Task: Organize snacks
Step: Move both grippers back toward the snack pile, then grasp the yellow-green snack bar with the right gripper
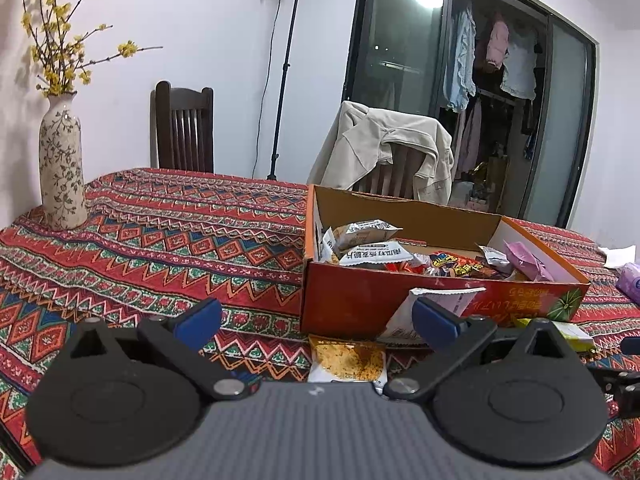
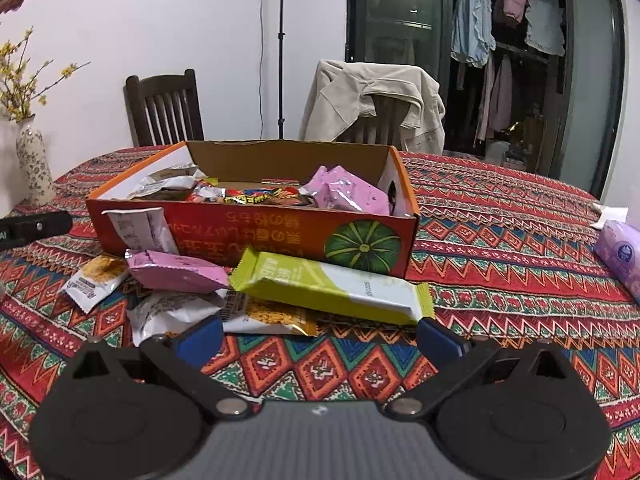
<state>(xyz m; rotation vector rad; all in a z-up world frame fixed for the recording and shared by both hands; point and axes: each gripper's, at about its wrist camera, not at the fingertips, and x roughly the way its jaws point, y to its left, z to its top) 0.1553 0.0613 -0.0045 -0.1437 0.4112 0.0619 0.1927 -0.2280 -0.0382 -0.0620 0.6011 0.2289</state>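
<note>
An open orange cardboard box [image 1: 360,304] [image 2: 256,236] holds several snack packets. Loose packets lie on the tablecloth in front of it. In the right wrist view these are a green-and-white bar [image 2: 332,286], a pink packet [image 2: 176,274], a white-and-orange packet [image 2: 94,280] and a white packet leaning on the box [image 2: 138,228]. My right gripper [image 2: 318,338] is open and empty just short of the green bar. My left gripper [image 1: 316,322] is open and empty above an orange-speckled packet [image 1: 346,362], with the leaning white packet [image 1: 432,308] by its right finger.
A patterned red tablecloth [image 1: 160,240] covers the table. A flowered vase [image 1: 60,164] stands at the far left. Two chairs [image 1: 182,128] stand behind, one draped with a beige jacket [image 1: 384,144]. A purple tissue pack [image 2: 620,256] lies at the right.
</note>
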